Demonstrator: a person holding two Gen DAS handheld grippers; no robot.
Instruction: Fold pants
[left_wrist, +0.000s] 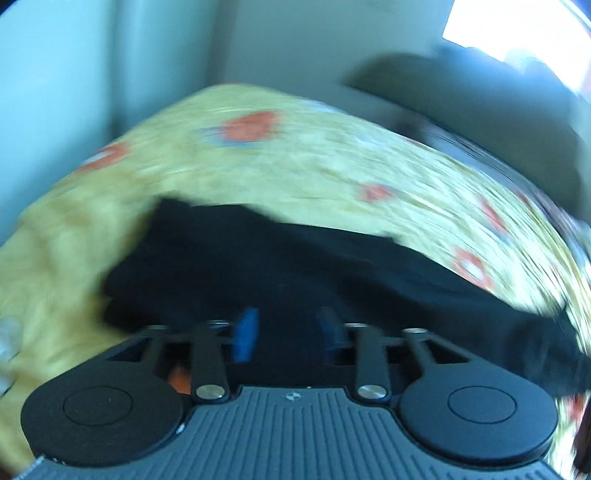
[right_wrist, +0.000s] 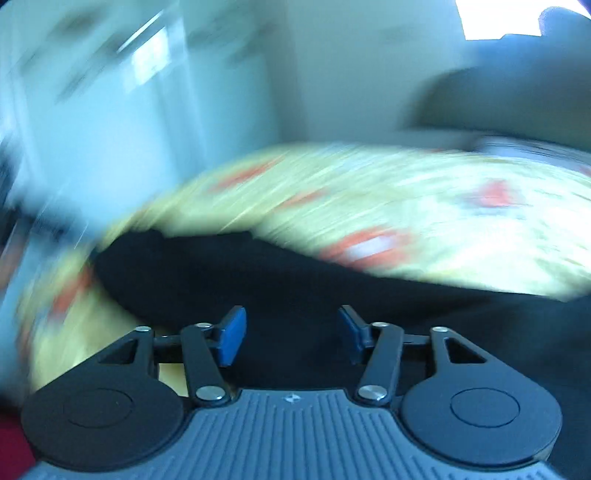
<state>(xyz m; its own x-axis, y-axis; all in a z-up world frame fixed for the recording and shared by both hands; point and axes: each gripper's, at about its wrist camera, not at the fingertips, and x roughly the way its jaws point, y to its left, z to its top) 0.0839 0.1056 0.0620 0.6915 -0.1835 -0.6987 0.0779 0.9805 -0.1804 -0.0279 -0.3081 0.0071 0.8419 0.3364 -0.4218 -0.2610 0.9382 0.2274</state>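
Black pants (left_wrist: 266, 266) lie on a yellow bedspread with red flowers (left_wrist: 295, 158). In the left wrist view my left gripper (left_wrist: 288, 334) is open, its blue pads (left_wrist: 245, 334) apart just above the dark cloth, holding nothing. In the right wrist view the pants (right_wrist: 295, 280) fill the lower middle, and my right gripper (right_wrist: 291, 334) is open with blue pads (right_wrist: 232, 336) wide apart over the cloth. Both views are blurred by motion.
The bedspread (right_wrist: 406, 192) covers a bed that runs to pale walls (left_wrist: 74, 74) behind. A dark headboard or cushion (left_wrist: 461, 88) stands at the far right. A bright window (right_wrist: 495, 18) is at the top right.
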